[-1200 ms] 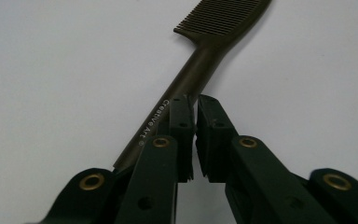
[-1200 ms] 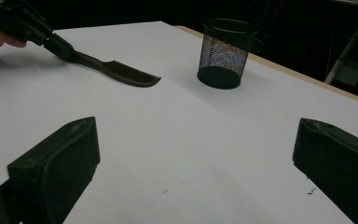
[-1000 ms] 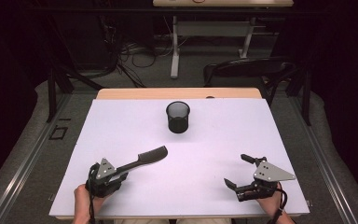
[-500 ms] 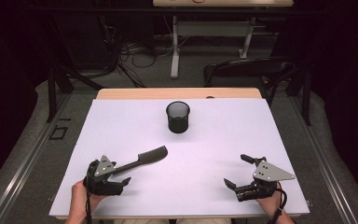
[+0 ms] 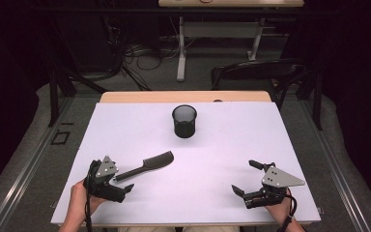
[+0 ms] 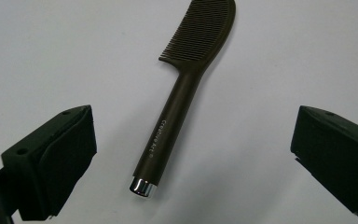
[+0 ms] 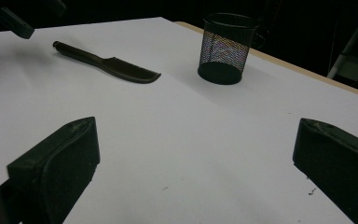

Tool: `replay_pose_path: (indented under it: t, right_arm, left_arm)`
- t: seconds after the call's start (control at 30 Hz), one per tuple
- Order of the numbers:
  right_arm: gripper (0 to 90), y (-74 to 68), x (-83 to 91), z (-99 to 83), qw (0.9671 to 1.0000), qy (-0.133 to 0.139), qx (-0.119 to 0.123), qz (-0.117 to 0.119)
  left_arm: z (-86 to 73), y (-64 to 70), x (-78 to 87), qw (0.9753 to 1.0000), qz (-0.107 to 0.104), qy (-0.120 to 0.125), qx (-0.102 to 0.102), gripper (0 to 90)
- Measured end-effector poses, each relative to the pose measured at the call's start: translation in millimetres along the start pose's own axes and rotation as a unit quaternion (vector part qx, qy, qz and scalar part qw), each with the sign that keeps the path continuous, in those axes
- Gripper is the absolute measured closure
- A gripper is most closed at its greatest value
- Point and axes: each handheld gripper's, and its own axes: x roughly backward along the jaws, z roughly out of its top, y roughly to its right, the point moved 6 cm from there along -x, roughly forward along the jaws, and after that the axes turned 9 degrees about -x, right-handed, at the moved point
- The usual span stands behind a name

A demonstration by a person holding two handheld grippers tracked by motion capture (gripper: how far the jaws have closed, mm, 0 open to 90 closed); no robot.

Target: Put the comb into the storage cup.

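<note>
Left tool (image 6: 193,154) released, straddling the dark brown plastic comb (image 6: 182,98); left gripper view alone reveals handle lettering. Right tool (image 5: 245,178) released, at 5 o'clock.

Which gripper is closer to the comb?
Left. The left gripper sits open right at the comb's handle end; the right gripper is far across the table.

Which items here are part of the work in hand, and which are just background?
In use: dark brown plastic comb; black wire-mesh cup; left gripper, open at the comb's handle.
Background: right gripper, open and idle; black chair; white table.
</note>
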Motion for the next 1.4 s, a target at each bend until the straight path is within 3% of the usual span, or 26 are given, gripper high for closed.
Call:
replay_pose_path:
  t: [0.3,0.87,1.23,1.4]
  right_arm:
    - [0.2,-0.4,-0.5,-0.1,1.0,-0.001,-0.002,0.001]
    - [0.2,-0.6,-1.0,-0.7,1.0,-0.005,-0.001,0.004]
    - [0.2,-1.0,-0.9,-0.5,1.0,-0.004,-0.001,0.006]
    - [0.2,-1.1,-1.5,-0.6,1.0,-0.005,-0.002,0.007]
  left_arm:
    - [6.2,-6.3,-1.6,0.9989,-0.012,-0.029,-0.034,0.2]
    - [22.2,-17.8,-14.5,0.9951,-0.038,-0.061,-0.067,0.0]
    - [30.7,-18.4,-26.8,0.9884,-0.062,-0.097,-0.099,0.0]
    - [33.4,-19.6,-34.2,0.986,-0.07,-0.109,-0.105,0.4]
